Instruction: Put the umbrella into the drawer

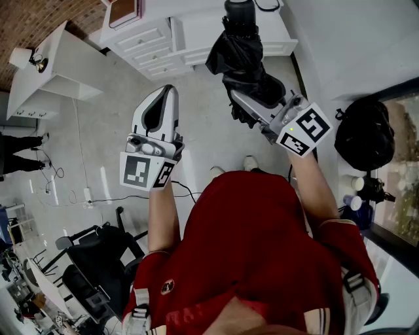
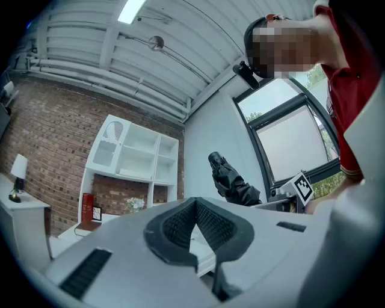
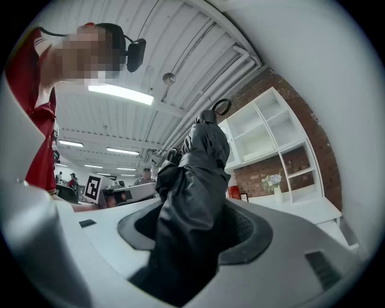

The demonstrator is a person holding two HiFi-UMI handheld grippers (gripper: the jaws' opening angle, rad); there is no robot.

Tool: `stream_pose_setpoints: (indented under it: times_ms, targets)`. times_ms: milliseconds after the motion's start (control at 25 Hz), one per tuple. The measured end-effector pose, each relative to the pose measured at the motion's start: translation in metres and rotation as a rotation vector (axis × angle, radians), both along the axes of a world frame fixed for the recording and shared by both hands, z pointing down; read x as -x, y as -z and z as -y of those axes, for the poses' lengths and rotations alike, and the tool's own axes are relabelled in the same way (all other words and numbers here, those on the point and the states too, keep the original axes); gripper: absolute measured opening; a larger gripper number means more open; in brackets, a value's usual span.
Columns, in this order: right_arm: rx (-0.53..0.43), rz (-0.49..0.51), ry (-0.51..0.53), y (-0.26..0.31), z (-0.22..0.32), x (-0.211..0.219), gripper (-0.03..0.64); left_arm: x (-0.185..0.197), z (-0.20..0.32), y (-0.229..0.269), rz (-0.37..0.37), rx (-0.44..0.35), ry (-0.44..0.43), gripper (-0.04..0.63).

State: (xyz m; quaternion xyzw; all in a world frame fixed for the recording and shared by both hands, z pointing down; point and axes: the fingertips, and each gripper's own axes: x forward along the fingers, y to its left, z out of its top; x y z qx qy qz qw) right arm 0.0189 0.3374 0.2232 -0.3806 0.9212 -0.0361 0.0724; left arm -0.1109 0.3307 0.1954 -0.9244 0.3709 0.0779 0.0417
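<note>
Here, right tool clamped on crinkly black folded umbrella, left tool pressed together.

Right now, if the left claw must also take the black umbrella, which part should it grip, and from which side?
Probably the round handle at the far end of the umbrella, coming from the left. It stands free beyond the loose fabric, which the right claw clamps lower down. The left claw is shut, so it must open first.

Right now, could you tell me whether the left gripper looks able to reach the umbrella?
Probably yes: the right gripper holds the umbrella up in the air, and nothing stands between it and the empty left gripper, though those shut jaws must open first.
</note>
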Motion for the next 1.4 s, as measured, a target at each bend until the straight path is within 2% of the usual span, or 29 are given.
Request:
stream_pose_setpoints:
  times_ms: [320, 480, 640, 840, 1040, 1400]
  targets:
    - [0.013, 0.004, 0.005, -0.006, 0.003, 0.001, 0.252, 0.006, 0.006, -0.003, -0.004, -0.002, 0.003, 0.006]
    - [0.025, 0.002, -0.026, -0.009, 0.003, 0.000, 0.252, 0.025, 0.007, -0.004, -0.015, -0.003, 0.013, 0.006]
    - [0.022, 0.047, -0.060, -0.011, 0.005, 0.005, 0.252, 0.046, 0.010, -0.007, -0.028, -0.011, 0.016, 0.006]
    - [0.004, 0.063, -0.110, -0.007, 0.027, 0.027, 0.252, 0.084, 0.037, -0.011, -0.042, -0.013, 0.011, 0.006]
    - [0.006, 0.051, -0.137, -0.012, 0.041, 0.024, 0.252, 0.090, 0.052, -0.017, -0.047, -0.016, 0.003, 0.006]
    - [-0.010, 0.027, -0.111, -0.024, 0.136, -0.004, 0.252, 0.075, 0.138, -0.025, -0.005, -0.008, 0.052, 0.006]
